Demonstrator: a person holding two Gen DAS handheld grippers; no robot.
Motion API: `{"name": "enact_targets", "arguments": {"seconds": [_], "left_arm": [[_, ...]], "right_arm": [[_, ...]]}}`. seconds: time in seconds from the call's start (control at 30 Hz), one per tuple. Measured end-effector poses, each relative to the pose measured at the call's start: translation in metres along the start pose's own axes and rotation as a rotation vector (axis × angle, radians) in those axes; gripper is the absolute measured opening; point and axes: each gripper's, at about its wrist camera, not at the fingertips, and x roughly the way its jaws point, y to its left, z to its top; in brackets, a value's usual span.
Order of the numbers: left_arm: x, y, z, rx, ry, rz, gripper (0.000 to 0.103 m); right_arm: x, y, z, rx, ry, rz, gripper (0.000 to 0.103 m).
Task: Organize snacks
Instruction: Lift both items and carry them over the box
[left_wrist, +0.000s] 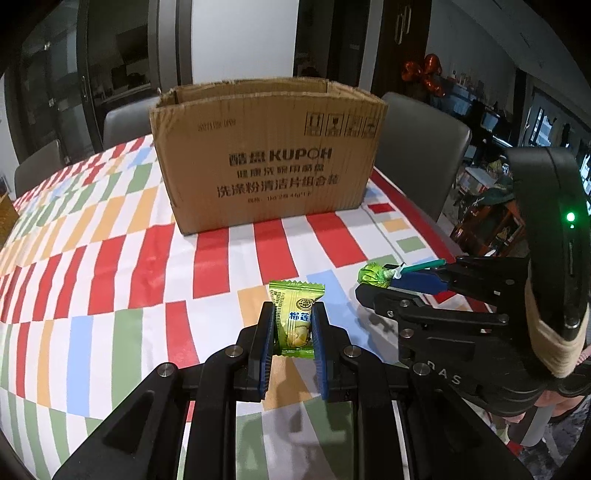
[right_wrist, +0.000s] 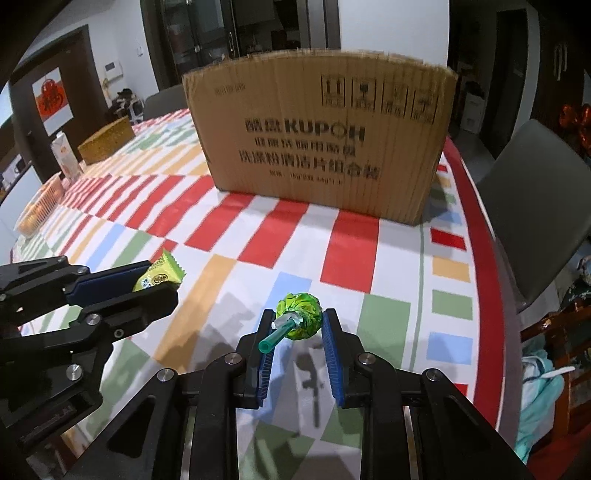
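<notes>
My left gripper (left_wrist: 293, 314) is shut on a green-yellow wrapped candy (left_wrist: 295, 317) and holds it above the tablecloth; it also shows in the right wrist view (right_wrist: 159, 282) at the left. My right gripper (right_wrist: 297, 319) is shut on a green-wrapped lollipop (right_wrist: 300, 319) with a teal stick pointing back toward the camera; it shows in the left wrist view (left_wrist: 375, 276) at the right. An open cardboard box (left_wrist: 266, 158) printed KUPOH stands upright farther back on the table, also in the right wrist view (right_wrist: 321, 136). Its inside is hidden.
The table has a checked red, green, blue and orange cloth (left_wrist: 110, 266). Grey chairs (left_wrist: 417, 147) stand behind the box and at the right edge (right_wrist: 535, 206). A woven yellow box (right_wrist: 107, 144), a carton (right_wrist: 66, 155) and a basket (right_wrist: 40, 206) sit far left.
</notes>
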Motion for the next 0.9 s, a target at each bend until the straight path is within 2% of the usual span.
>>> {"name": "enact_targets", "arguments": {"seconds": [0.43,0.9], "left_arm": [[-0.034,0.001,0.029,0.016,-0.111,0.014,0.020],[-0.058,0.005,0.088,0.079,-0.225,0.071,0.020]], "right_arm": [[-0.053,0.001,0.027,-0.019,-0.145,-0.026,0.027],[-0.088,-0.007,0.079,-0.028,-0.256,-0.063,0.027]]}}
